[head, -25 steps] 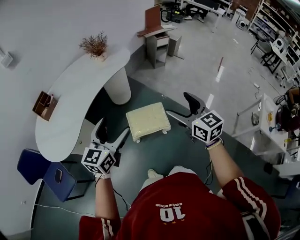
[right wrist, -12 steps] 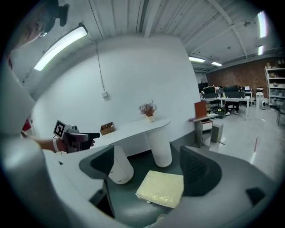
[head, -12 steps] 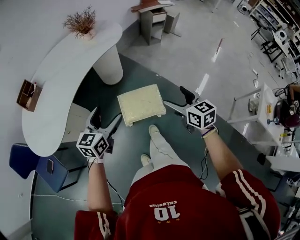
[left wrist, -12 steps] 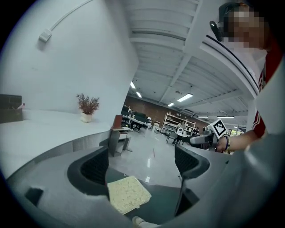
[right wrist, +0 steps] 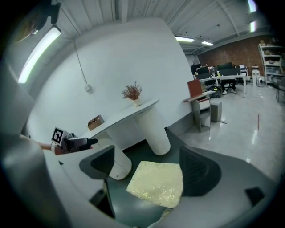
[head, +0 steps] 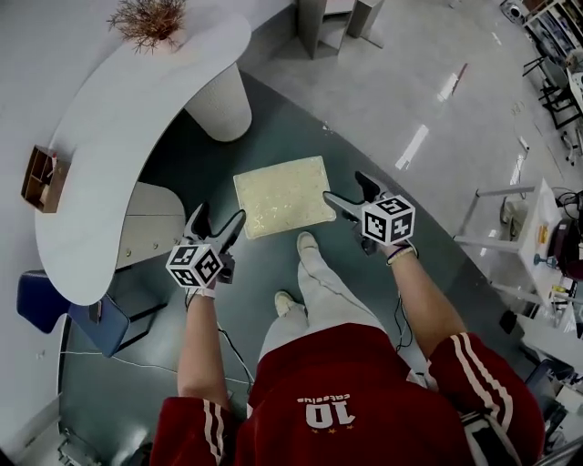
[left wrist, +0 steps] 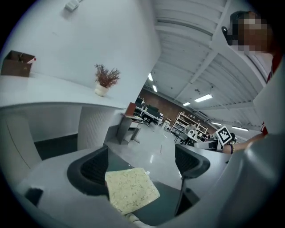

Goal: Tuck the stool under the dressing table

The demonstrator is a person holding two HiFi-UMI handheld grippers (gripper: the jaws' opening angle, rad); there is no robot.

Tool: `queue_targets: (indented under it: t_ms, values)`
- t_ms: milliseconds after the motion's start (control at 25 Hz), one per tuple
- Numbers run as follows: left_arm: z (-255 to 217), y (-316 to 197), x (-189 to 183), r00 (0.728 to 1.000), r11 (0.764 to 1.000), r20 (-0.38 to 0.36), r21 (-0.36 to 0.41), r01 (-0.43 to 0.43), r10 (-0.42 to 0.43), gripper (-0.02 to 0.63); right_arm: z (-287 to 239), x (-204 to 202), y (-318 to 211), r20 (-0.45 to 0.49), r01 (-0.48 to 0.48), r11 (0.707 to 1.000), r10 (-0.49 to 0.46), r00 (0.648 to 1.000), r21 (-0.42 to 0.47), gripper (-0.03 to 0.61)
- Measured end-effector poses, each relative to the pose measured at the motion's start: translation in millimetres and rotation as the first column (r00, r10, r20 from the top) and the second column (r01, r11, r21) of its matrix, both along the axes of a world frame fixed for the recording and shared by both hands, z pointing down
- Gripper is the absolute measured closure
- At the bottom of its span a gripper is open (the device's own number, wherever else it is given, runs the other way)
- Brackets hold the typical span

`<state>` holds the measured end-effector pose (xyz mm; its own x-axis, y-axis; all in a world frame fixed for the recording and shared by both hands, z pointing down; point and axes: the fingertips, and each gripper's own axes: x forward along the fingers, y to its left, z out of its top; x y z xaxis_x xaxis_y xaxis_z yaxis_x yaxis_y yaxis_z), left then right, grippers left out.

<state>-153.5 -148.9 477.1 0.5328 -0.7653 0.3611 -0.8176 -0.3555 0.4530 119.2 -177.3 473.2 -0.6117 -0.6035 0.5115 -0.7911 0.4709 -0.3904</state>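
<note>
The stool, a low square seat with a pale yellow patterned cushion, stands on the dark green floor in front of the white curved dressing table. It also shows as the cushion in the left gripper view and as the cushion in the right one. My left gripper hangs open just off the stool's left near corner. My right gripper hangs open at the stool's right edge. Neither touches the stool that I can see. Nothing is between either pair of jaws.
The table rests on a round white pedestal and a white drawer unit. A dried plant and a brown box sit on its top. A blue chair stands at the left. The person's white shoe is close behind the stool.
Both grippers have come down and in toward the stool's two sides. The person has stepped forward, one foot now close to the stool. Both stay open.
</note>
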Motion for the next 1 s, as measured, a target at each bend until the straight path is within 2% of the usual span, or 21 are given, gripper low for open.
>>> queue_targets:
  t_ms: [160, 400, 760, 1000]
  values:
    - [72, -16, -3, 1.0, 0.996, 0.007, -0.083, 0.028, -0.028, 0.143, 72, 10, -27, 0.0, -0.023, 0.997, 0.023, 1.0, -0.075, 0.142]
    - [167, -37, 1, 0.994, 0.983, 0.096, -0.181, -0.025, 0.043, 0.141, 182, 27, -42, -0.045, -0.023, 0.983, 0.015, 0.999, -0.185, 0.155]
    - [306, -42, 1, 0.997, 0.942, 0.071, -0.337, 0.004, 0.021, 0.132, 315, 28, -41, -0.068, -0.039, 0.938, 0.017, 0.998, -0.345, 0.147]
    - [361, -39, -9, 0.998, 0.912, 0.047, -0.408, 0.046, -0.03, 0.123, 367, 26, -36, -0.07, -0.019, 0.909, -0.011, 0.997, -0.417, 0.135]
